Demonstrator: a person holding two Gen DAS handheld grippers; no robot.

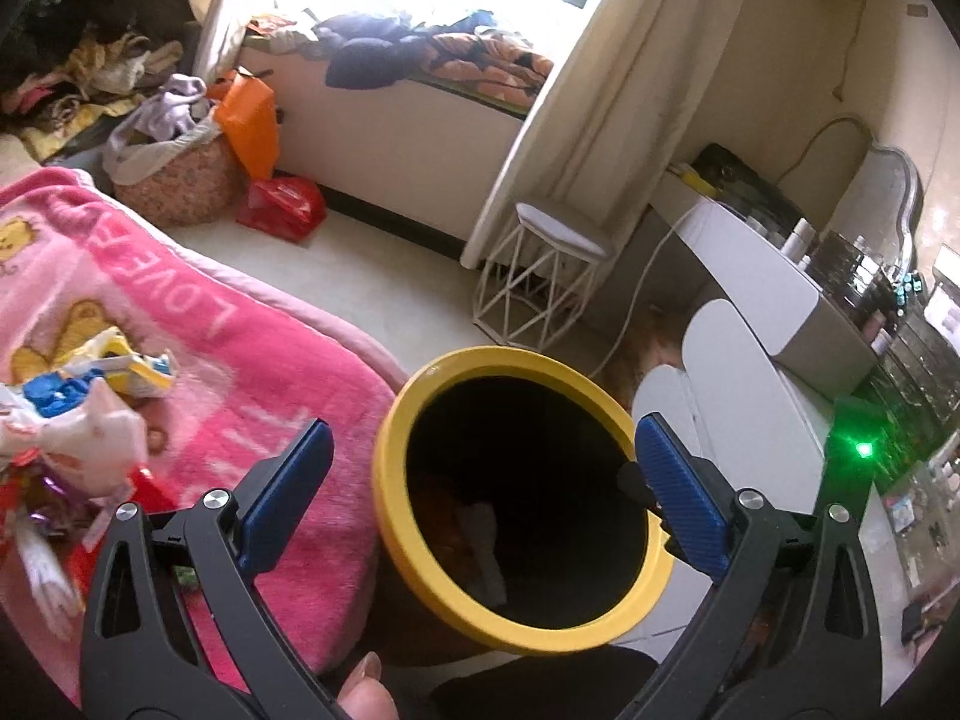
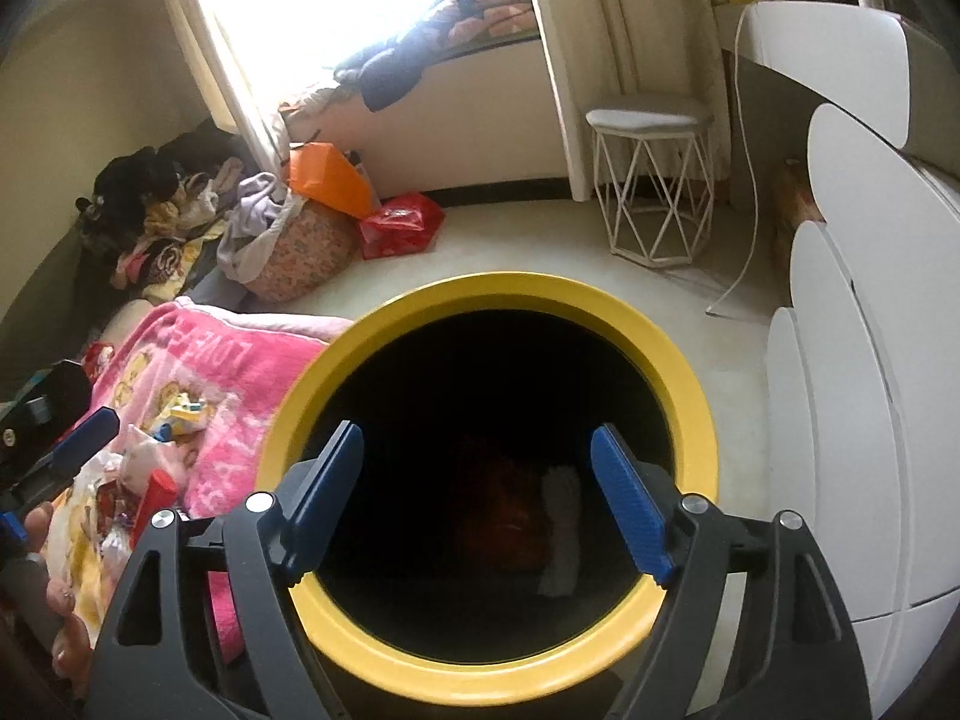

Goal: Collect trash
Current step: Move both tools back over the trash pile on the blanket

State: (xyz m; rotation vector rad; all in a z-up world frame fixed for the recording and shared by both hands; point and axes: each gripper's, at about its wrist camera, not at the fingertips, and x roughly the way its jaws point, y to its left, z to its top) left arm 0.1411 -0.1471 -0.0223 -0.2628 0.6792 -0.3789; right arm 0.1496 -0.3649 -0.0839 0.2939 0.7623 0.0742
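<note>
Right wrist view: right tool point(image 2: 477, 501) hanging wide open, empty, over bin point(image 2: 690, 414); wrappers point(image 2: 129, 480) lying leftward are needing pickup next.

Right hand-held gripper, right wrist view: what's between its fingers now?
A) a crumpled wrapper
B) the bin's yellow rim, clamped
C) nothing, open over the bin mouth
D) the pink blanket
C: the right hand-held gripper has its blue fingers spread wide with only the dark inside of the bin showing between them; the wrappers lie off to the left on the blanket.
</note>
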